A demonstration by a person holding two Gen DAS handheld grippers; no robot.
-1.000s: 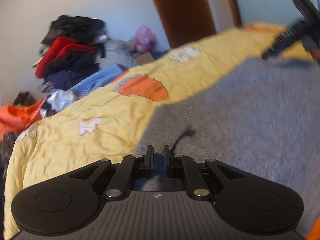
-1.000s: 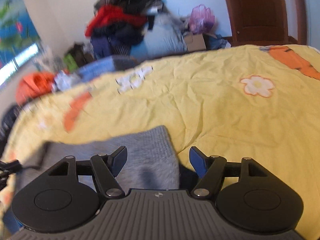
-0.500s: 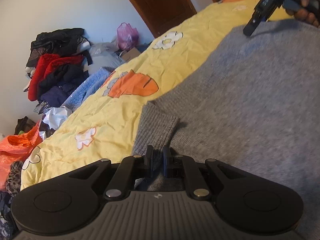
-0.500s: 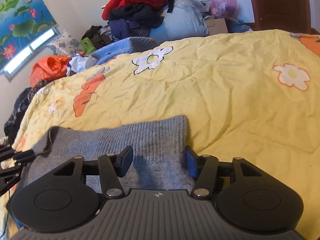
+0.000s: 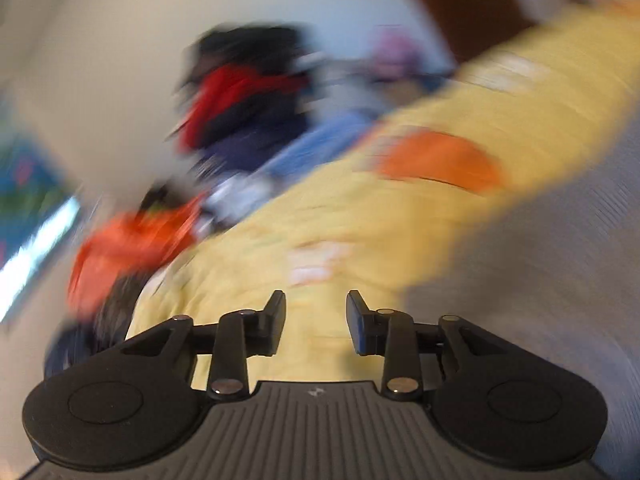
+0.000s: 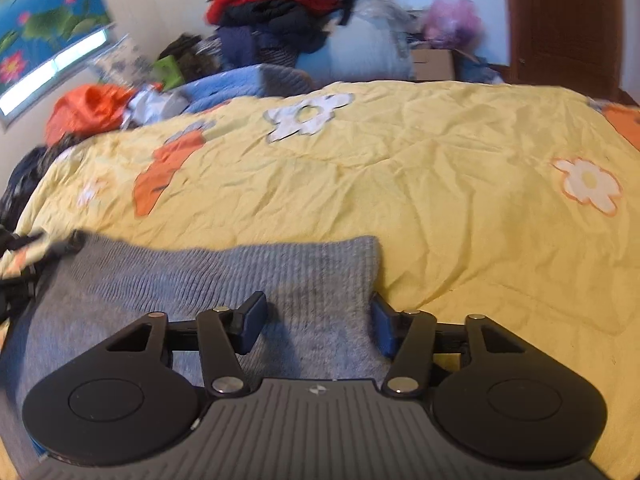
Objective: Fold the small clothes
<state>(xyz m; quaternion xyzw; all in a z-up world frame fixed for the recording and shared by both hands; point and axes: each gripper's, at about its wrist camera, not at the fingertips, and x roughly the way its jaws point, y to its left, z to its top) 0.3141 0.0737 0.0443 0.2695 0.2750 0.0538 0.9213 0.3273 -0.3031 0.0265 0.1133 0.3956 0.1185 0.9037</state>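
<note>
Crosswise, grey sweater (image 6: 200, 280) lies between right gripper (image 6: 316, 322) fingers, parted; left gripper (image 5: 316, 322) empty, opening

No readable text, labels, brands or numbers in either wrist view

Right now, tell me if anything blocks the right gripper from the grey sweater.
Nothing visible does. The right gripper hangs over the grey sweater, whose corner lies between its open fingers. Only yellow quilt lies beyond.
</note>
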